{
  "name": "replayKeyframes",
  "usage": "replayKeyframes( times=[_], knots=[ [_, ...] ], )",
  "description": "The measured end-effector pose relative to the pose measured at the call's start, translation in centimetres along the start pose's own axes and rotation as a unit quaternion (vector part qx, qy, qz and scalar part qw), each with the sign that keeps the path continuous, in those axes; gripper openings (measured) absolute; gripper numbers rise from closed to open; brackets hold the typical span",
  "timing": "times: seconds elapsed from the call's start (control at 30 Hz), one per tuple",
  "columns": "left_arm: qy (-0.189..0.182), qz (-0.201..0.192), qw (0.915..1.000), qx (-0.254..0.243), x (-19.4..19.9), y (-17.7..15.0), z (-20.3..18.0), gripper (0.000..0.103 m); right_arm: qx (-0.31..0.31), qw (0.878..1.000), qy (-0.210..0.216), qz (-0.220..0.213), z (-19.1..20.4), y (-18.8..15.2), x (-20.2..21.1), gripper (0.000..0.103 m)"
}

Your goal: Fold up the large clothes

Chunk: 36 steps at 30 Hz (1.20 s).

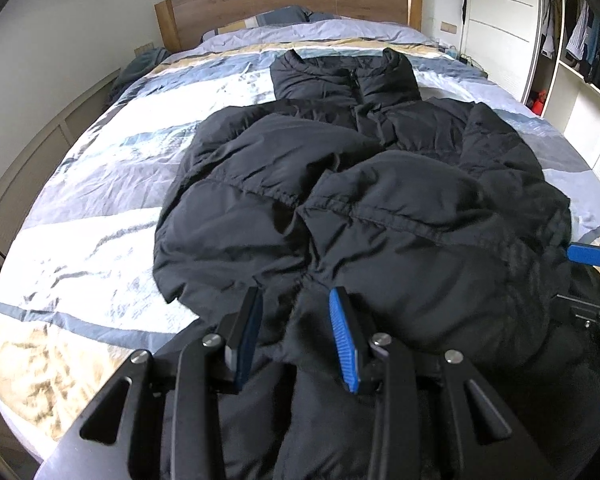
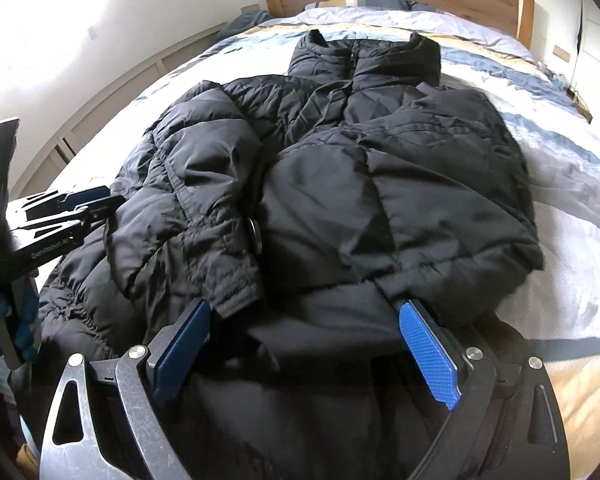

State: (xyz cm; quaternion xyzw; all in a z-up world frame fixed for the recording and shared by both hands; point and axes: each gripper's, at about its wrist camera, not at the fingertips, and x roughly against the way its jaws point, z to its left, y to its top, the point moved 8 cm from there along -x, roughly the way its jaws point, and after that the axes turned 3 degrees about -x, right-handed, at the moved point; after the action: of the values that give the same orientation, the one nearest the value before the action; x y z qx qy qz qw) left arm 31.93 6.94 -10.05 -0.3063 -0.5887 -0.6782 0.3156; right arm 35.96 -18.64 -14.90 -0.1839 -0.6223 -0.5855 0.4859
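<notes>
A large black puffer jacket (image 1: 360,184) lies on the bed, collar toward the headboard, both sleeves folded in over the front. It also fills the right wrist view (image 2: 340,168). My left gripper (image 1: 296,312) is open, its blue pads straddling the jacket's near hem fabric. My right gripper (image 2: 304,320) is open wide over the hem, a sleeve cuff (image 2: 236,300) lying by its left pad. The right gripper's blue fingertip (image 1: 588,254) shows at the right edge of the left wrist view. The left gripper (image 2: 84,204) shows at the left of the right wrist view.
The bed (image 1: 100,208) has a blue, white and tan patterned cover and a wooden headboard (image 1: 288,0). Pillows (image 1: 284,16) lie at the head. An open wardrobe (image 1: 572,52) with hanging clothes stands at the right. A wall runs along the left.
</notes>
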Motion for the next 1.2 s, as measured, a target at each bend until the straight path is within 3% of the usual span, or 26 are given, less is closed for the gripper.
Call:
replayKeyframes(
  times=[0.37,0.4,0.47,0.73,0.87,1.2],
  knots=[
    [0.001,-0.024,0.9997,-0.01,6.2,-0.8,-1.2,0.034,-0.009,0.999,-0.015,-0.044,-0.2,-1.9,6.8,0.094],
    [-0.001,-0.025,0.9996,-0.008,6.7,-1.0,-1.2,0.035,-0.009,0.999,-0.016,-0.049,-0.1,-2.1,7.5,0.094],
    [-0.005,-0.026,0.9996,0.0,7.5,-1.4,-1.1,0.048,-0.009,0.998,-0.018,-0.059,0.0,-2.4,8.8,0.094],
    [0.012,-0.012,0.9995,0.026,7.7,-1.5,1.3,0.049,-0.038,0.994,-0.021,-0.097,-2.5,-1.4,11.2,0.094],
    [0.017,-0.007,0.9992,0.035,6.6,-1.1,2.8,0.05,-0.051,0.993,-0.023,-0.102,-4.0,-0.5,10.5,0.094],
    [0.005,0.0,0.9974,0.071,1.1,0.3,4.4,0.05,-0.048,0.997,-0.019,-0.061,-3.6,2.4,3.5,0.094]
  ],
)
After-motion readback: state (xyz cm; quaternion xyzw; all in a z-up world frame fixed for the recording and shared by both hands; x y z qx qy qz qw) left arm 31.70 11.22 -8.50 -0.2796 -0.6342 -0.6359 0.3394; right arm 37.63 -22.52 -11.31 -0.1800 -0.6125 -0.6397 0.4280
